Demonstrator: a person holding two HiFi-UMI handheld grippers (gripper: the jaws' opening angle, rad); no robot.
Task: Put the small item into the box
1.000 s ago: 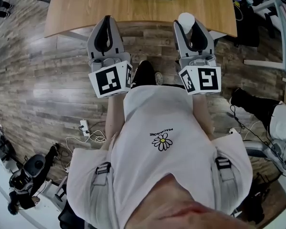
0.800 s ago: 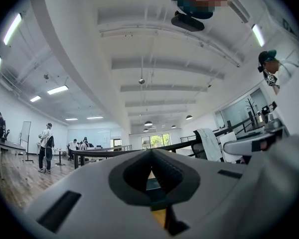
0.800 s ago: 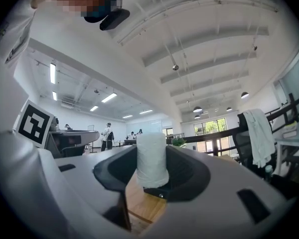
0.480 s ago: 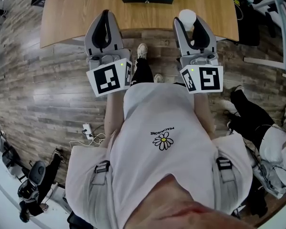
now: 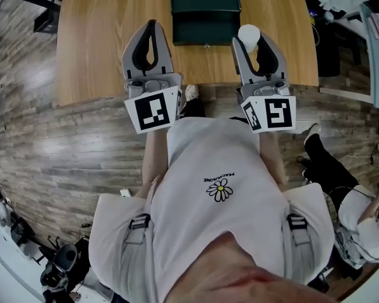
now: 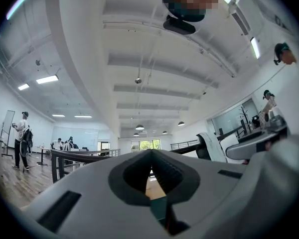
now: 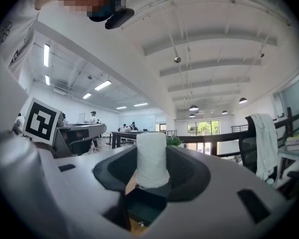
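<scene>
Over the light wooden table (image 5: pixel 95 43), the right gripper (image 5: pixel 251 38) clamps a small white cylindrical item (image 7: pixel 152 158), just beside the near right corner of the open dark green box (image 5: pixel 205 11). The left gripper (image 5: pixel 152 24) has its jaws closed together on nothing.

The person wears a white T-shirt (image 5: pixel 196 150) with a little daisy (image 5: pixel 219 190) and tiny letters on it. Grey straps (image 5: pixel 134 248) with black buckles (image 5: pixel 137 221) go over both shoulders. The left gripper (image 5: pixel 151 26) and right gripper (image 5: pixel 252 38) are grey, black inside, each with a black-and-white marker cube (image 5: pixel 155 109)
</scene>
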